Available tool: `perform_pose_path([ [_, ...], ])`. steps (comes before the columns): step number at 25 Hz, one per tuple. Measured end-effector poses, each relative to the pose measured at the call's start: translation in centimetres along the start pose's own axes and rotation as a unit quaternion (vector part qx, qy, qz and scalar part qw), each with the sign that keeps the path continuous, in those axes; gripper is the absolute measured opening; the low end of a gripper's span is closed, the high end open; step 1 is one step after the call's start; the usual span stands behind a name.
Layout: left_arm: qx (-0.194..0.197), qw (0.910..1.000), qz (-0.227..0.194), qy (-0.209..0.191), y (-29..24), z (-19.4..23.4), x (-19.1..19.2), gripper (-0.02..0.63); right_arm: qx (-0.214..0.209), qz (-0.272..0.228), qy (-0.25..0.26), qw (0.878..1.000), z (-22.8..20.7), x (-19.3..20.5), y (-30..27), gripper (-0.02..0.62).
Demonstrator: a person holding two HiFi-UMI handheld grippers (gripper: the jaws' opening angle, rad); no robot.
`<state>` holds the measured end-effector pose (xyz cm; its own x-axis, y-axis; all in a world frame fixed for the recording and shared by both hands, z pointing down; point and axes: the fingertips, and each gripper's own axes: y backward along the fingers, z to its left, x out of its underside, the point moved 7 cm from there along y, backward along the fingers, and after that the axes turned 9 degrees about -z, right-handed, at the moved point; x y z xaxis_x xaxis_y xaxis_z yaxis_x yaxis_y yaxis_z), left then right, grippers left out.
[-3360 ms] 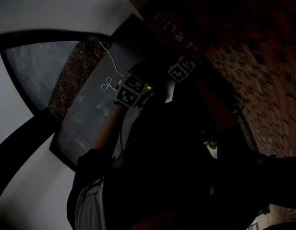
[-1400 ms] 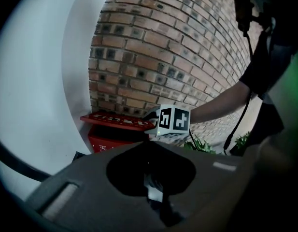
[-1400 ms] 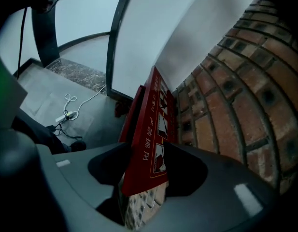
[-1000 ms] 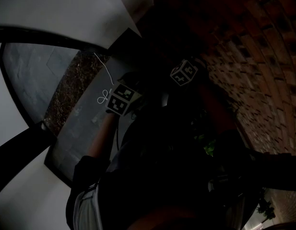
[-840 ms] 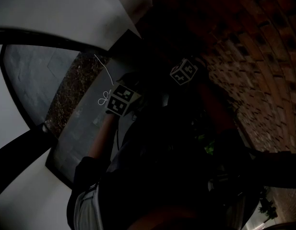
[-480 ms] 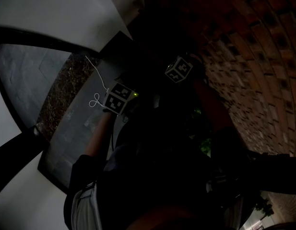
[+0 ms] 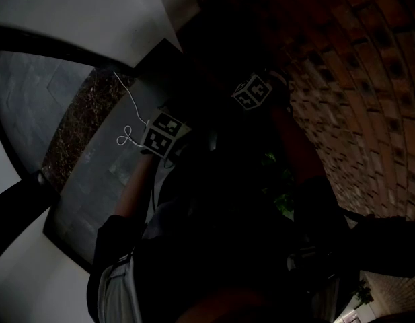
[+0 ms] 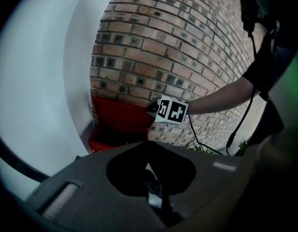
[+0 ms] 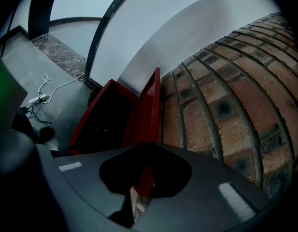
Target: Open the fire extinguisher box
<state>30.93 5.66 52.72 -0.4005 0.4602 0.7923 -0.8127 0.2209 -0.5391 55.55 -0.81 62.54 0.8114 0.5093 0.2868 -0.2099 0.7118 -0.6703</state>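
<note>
the fingers of the right gripper [image 9: 146, 175] are pressed together on the thin free edge of the red lid [image 9: 149, 108], which runs down into the gap between them. the fingers of the left gripper [image 8: 149, 178] are pressed together too. nothing can be made out between them, and they are held well apart from the work.

the lid belongs to the fire extinguisher box [image 8: 117, 129], which is set on the ground [image 9: 21, 64] at the foot of the brick wall [image 9: 221, 110], in the corner beside the white wall [image 8: 37, 81]. the lid is already lifted and stands nearly upright near the bricks, and the dark inside of the box is laid open below it.

the lid is judged to be painted sheet metal: stiff, fairly light, and swung on a hinge that cannot be seen. its painted face is likely to be slippery, so a narrow pinch could slide off if it is pulled at an angle. the best hold is judged to be the free edge, far from the hinge, where least force is needed. the box itself is expected to be heavy and to stay put.

no brand, label or writing can be read on the box or lid. only black-and-white square patterns are shown on the grippers' cubes [image 7: 251, 91].
</note>
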Motion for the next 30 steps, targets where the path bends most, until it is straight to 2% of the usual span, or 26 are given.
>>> perform_pose_path([
  [3, -0.002, 1.0, 0.003, 0.003, -0.1, 0.2, 0.2, 0.0, 0.013, 0.016, 0.012, 1.0, -1.0, 0.3, -0.6, 0.016],
  [7, -0.002, 1.0, 0.006, 0.005, -0.3, 0.4, 0.1, 0.0, 0.017, 0.034, 0.004, 0.999, -1.9, 0.7, -1.2, 0.034],
  [13, -0.004, 1.0, 0.004, 0.0, -0.4, 0.8, -0.3, 0.0, 0.032, 0.045, -0.02, 0.998, -3.7, 1.6, -2.3, 0.028],
  [21, -0.015, 0.9999, 0.001, 0.007, 0.1, 1.2, -0.1, 0.0, 0.034, 0.041, -0.021, 0.998, -4.1, 1.7, -2.6, 0.018],
  [26, -0.023, 0.9997, -0.009, 0.009, 0.8, 1.2, -0.4, 0.0, 0.018, 0.033, -0.078, 0.996, -4.8, 1.5, -1.7, 0.015],
  [30, -0.031, 0.9992, -0.016, 0.016, 2.0, 1.2, -0.2, 0.0, 0.018, -0.001, -0.118, 0.993, -4.7, 0.9, 0.6, 0.015],
])
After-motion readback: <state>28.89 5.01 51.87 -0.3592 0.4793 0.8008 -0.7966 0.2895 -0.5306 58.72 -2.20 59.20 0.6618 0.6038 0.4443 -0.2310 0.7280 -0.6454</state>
